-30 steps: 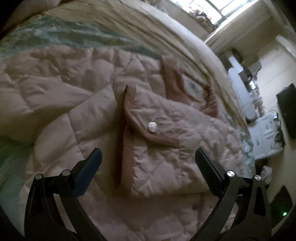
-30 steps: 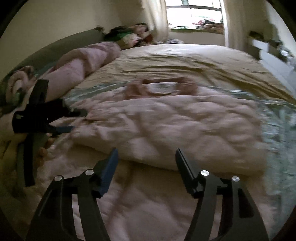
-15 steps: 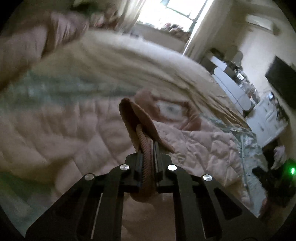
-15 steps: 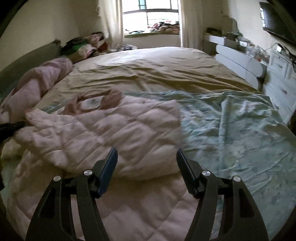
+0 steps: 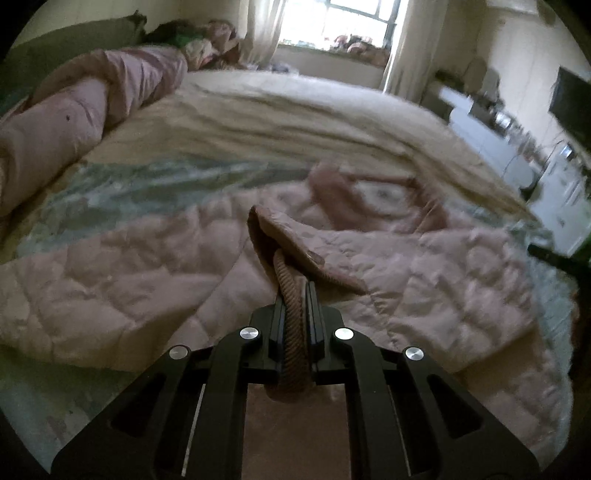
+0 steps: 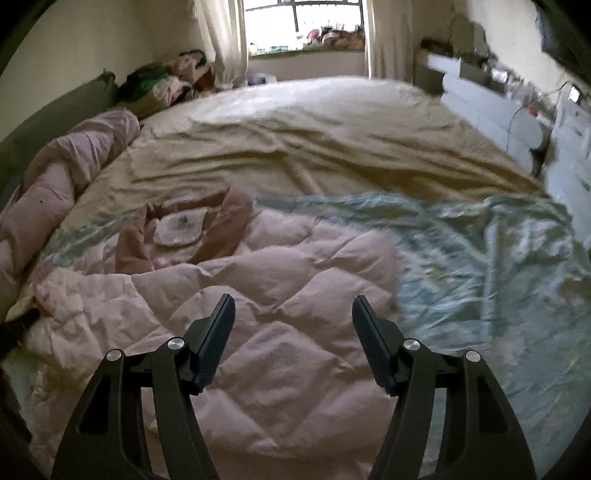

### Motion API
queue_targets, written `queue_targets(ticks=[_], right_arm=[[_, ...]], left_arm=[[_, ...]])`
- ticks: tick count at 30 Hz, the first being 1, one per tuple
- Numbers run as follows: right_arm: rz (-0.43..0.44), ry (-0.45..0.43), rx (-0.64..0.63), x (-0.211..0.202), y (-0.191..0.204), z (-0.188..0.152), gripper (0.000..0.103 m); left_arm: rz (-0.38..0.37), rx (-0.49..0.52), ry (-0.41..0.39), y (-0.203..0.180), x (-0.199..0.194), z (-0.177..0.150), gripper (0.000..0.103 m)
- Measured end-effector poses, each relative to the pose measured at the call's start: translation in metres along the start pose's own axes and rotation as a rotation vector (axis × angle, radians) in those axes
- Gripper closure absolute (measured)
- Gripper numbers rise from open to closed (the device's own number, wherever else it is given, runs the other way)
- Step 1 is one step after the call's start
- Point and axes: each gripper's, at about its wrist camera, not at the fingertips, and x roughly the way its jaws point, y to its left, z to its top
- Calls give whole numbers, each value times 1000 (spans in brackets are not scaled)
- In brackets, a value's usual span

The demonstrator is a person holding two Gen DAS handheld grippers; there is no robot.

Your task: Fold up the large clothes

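My left gripper (image 5: 295, 295) pinches the pink quilted jacket's (image 5: 424, 280) ribbed cuff (image 5: 293, 332); my right gripper (image 6: 293, 332) hangs spread above it on the bed (image 6: 332, 129).

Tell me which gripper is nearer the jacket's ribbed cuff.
Left. The left gripper is shut on the cuff, which sits between its fingers. The right gripper is open above the jacket body, touching nothing.

The jacket (image 6: 258, 302) lies on the bed (image 6: 332, 140), its collar (image 6: 221, 221) at the far end. A rolled quilt (image 6: 66, 173) lies along the bed's left side, the window (image 6: 306, 26) behind
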Motion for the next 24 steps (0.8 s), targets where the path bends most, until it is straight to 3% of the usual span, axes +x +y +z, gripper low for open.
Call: queue_targets(ticks=[3, 6, 10, 15, 18, 21, 24], right_arm=[[-15, 75, 14, 29, -1, -1, 38], [-103, 169, 6, 60, -3, -10, 38], [-107, 213, 42, 84, -12, -22, 34], [-119, 204, 46, 90, -12, -27, 33], [-116, 203, 33, 75, -9, -22, 33], [-42, 119, -2, 37, 9, -23, 33], [8, 73, -75, 11, 34, -37, 27]], left_arm=[[22, 0, 41, 4, 17, -14, 99], [14, -9, 74, 8, 31, -22, 98], [13, 1, 92, 7, 41, -25, 97], [-10, 4, 102, 7, 46, -28, 91], [7, 4, 86, 11, 30, -26, 79], [59, 4, 29, 9, 5, -17, 65], [-16, 1, 1, -6, -12, -8, 52]])
